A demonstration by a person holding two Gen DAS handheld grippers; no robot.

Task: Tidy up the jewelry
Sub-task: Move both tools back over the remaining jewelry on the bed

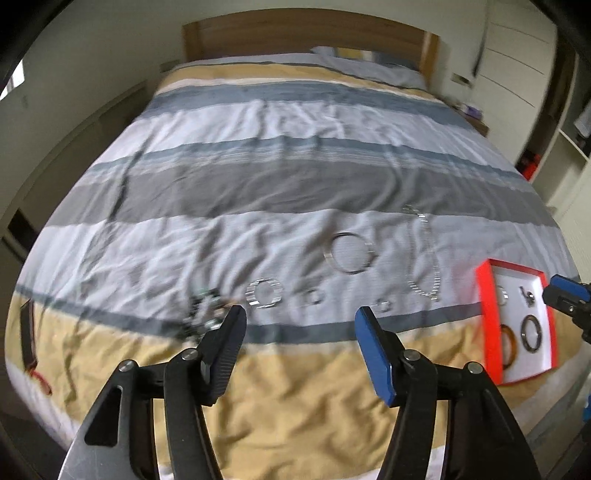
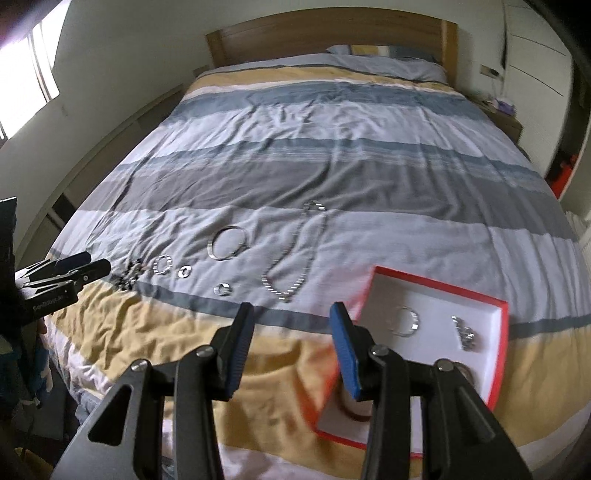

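Observation:
Jewelry lies in a row on the striped bedspread (image 1: 280, 192): a dark beaded piece (image 1: 205, 308), a crystal bracelet (image 1: 264, 292), two small rings (image 1: 314, 295) (image 1: 382, 305), a silver bangle (image 1: 349, 253) and a silver chain necklace (image 1: 428, 258). A red tray with a white lining (image 1: 487, 317) holds several bangles and rings at the right. My left gripper (image 1: 301, 317) is open and empty above the yellow stripe, near the rings. My right gripper (image 2: 291, 314) is open and empty, just left of the tray (image 2: 436, 291). The necklace (image 2: 291, 266) and bangle (image 2: 228, 243) lie beyond it.
A wooden headboard (image 1: 306, 33) and a pillow (image 1: 369, 62) are at the far end. White wardrobes (image 1: 517, 55) stand at the right, a window (image 2: 22, 77) at the left. The bed's near edge drops off below my grippers.

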